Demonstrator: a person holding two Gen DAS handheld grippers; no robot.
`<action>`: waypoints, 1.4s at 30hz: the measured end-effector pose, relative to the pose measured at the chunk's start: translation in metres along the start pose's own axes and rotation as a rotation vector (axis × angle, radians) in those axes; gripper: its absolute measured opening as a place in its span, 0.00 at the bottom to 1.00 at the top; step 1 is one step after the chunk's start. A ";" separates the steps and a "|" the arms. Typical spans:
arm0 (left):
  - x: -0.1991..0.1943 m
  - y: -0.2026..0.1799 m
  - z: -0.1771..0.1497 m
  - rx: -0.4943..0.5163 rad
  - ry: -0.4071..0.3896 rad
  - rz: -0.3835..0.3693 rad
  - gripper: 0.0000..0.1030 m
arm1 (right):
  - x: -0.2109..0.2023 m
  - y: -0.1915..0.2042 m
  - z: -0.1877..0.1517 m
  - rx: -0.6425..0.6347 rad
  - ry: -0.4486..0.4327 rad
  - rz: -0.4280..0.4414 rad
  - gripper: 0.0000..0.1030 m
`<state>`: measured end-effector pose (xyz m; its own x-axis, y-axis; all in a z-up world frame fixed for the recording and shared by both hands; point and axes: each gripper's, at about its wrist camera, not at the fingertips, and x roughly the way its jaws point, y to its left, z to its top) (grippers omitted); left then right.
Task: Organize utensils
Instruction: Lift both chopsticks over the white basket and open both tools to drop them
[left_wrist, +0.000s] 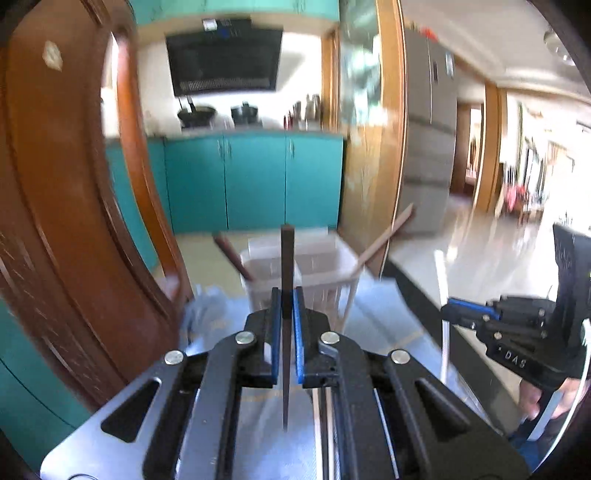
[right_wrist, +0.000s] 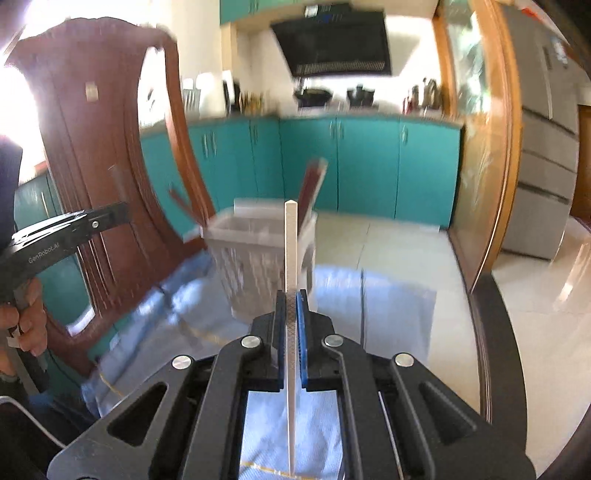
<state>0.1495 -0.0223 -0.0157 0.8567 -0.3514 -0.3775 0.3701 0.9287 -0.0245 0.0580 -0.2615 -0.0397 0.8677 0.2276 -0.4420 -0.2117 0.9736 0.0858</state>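
My left gripper (left_wrist: 287, 295) is shut on a dark brown chopstick (left_wrist: 287, 258) that stands upright between its blue pads. Beyond it a pale translucent utensil holder (left_wrist: 317, 273) stands on the table with brown chopsticks (left_wrist: 384, 236) leaning out of it. My right gripper (right_wrist: 291, 297) is shut on a white chopstick (right_wrist: 290, 243), also upright, in front of the same holder (right_wrist: 255, 254). The right gripper (left_wrist: 452, 312) also shows at the right edge of the left wrist view; the left gripper's body (right_wrist: 74, 229) shows at the left of the right wrist view.
A blue cloth (right_wrist: 391, 302) covers the glass table (right_wrist: 491, 314). A brown wooden chair back (right_wrist: 92, 129) rises at the left behind the table. Teal kitchen cabinets (left_wrist: 255, 181) and a grey fridge (left_wrist: 428, 147) stand farther off. A hand (right_wrist: 26, 321) grips the left tool.
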 end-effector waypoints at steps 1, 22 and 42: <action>-0.005 -0.002 0.008 -0.004 -0.026 -0.001 0.07 | -0.005 -0.001 0.004 0.007 -0.024 -0.002 0.06; 0.038 0.037 0.118 -0.212 -0.282 0.083 0.07 | 0.018 0.021 0.110 0.022 -0.425 -0.042 0.06; 0.064 0.025 0.073 -0.086 -0.130 0.084 0.09 | 0.011 0.044 0.065 -0.103 -0.282 0.025 0.16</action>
<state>0.2398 -0.0303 0.0269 0.9245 -0.2795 -0.2593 0.2681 0.9601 -0.0794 0.0875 -0.2147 0.0167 0.9493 0.2618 -0.1738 -0.2665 0.9638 -0.0038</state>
